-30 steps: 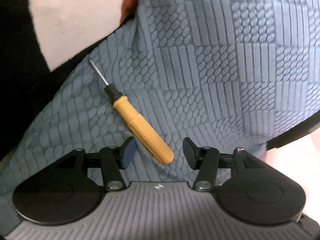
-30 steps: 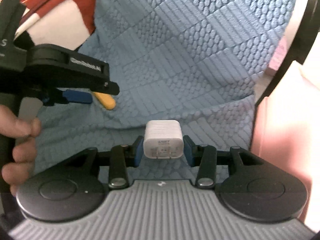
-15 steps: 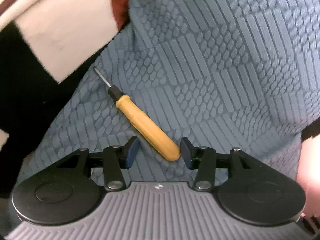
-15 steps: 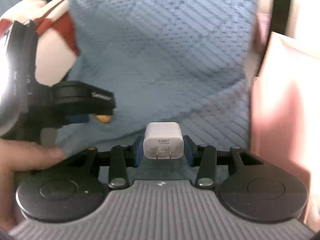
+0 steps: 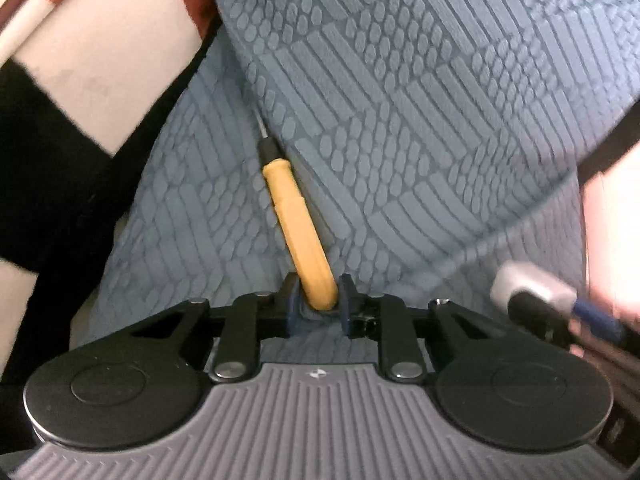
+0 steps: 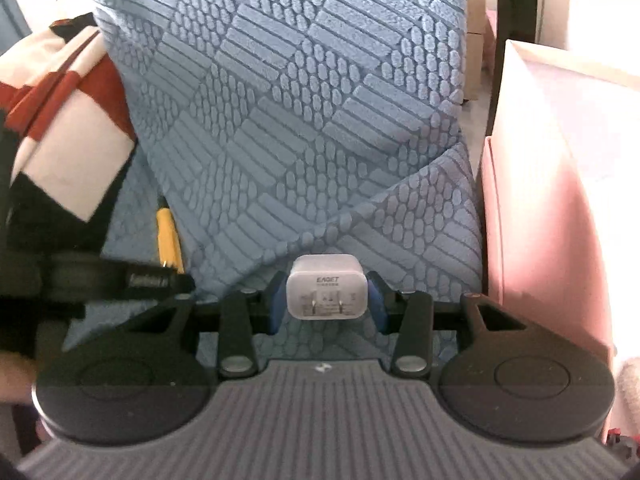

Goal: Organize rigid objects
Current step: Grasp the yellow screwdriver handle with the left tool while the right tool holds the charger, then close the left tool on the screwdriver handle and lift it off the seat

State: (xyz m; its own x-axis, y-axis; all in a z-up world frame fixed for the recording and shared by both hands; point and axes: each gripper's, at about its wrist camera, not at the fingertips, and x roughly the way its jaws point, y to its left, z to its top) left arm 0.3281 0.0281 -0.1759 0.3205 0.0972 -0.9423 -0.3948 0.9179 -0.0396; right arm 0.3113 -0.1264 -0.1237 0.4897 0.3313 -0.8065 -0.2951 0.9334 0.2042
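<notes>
A screwdriver (image 5: 296, 220) with a yellow handle lies on the blue textured cushion (image 5: 420, 128); its metal tip points away toward the backrest crease. My left gripper (image 5: 319, 304) is shut on the butt end of the handle. My right gripper (image 6: 325, 298) is shut on a white plug charger (image 6: 325, 292), prongs facing the camera, held just above the seat. The screwdriver also shows in the right wrist view (image 6: 168, 238), at the left. The charger also shows in the left wrist view (image 5: 528, 284), blurred at the right edge.
A red, white and black blanket (image 6: 60, 136) lies at the left of the seat. A pink box (image 6: 552, 200) stands close at the right of the cushion. The backrest (image 6: 300, 60) rises behind the seat.
My left gripper moved forward and closed on the screwdriver's handle end; the screwdriver now points nearly straight away. My right gripper, still holding the charger, swung right and then settled.
</notes>
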